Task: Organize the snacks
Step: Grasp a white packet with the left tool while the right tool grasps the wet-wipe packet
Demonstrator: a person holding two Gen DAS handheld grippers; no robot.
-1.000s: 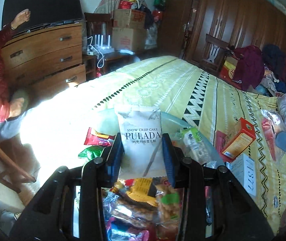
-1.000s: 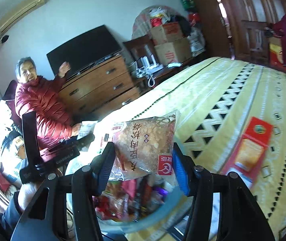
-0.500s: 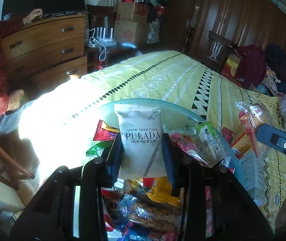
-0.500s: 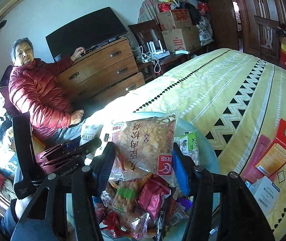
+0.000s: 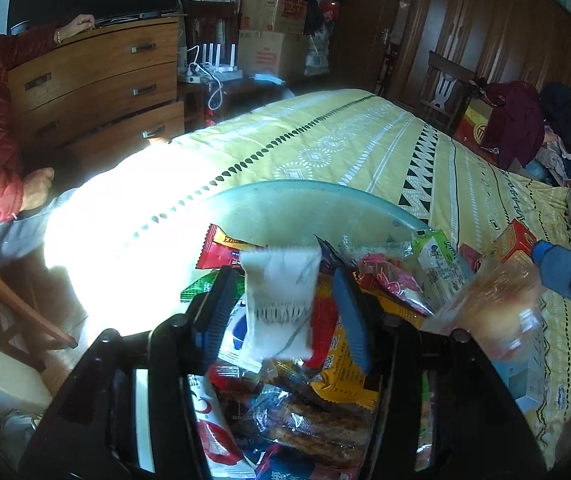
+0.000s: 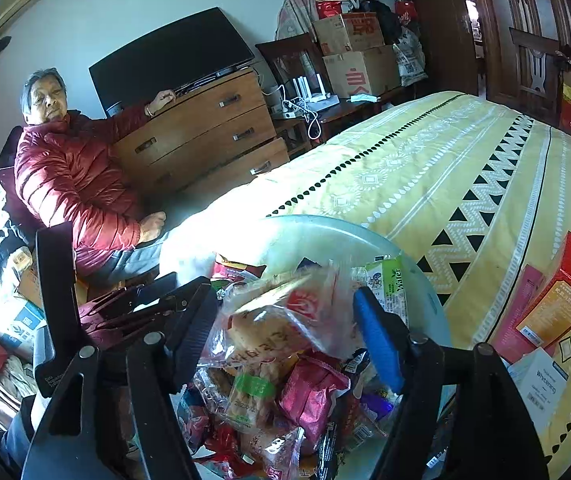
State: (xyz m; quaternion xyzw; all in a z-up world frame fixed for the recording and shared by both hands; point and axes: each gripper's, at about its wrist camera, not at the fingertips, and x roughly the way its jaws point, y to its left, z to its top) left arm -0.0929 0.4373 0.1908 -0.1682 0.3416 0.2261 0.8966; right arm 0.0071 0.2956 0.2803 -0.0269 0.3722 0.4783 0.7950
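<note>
Motion blur smears both packets. In the left wrist view the white packet (image 5: 279,304) sits at centre frame between the fingers of the left gripper (image 5: 285,308), its print unreadable; the jaws are opening and the pads stand clear of its sides. In the right wrist view the clear bag of fried snacks (image 6: 285,320) lies tilted between the fingers of the right gripper (image 6: 289,320), whose jaws are also opening, with gaps on both sides of the bag. Whether either packet touches the heap below cannot be told.

The pale green basin (image 5: 305,200) holds the pile of snacks; its near rim is hidden by the gripper bodies at the lower edge of both views. A red box (image 6: 565,284) lies on the yellow bedspread (image 6: 445,168) at the right edge, outside the basin. The bedspread beyond the far rim is bare toward the upper right. A person in a red jacket (image 6: 69,184) sits at the left, near the bed's edge.

Half a second ago both packets stood upright and sharp, gripped between the pads; now both are loose and lower.
</note>
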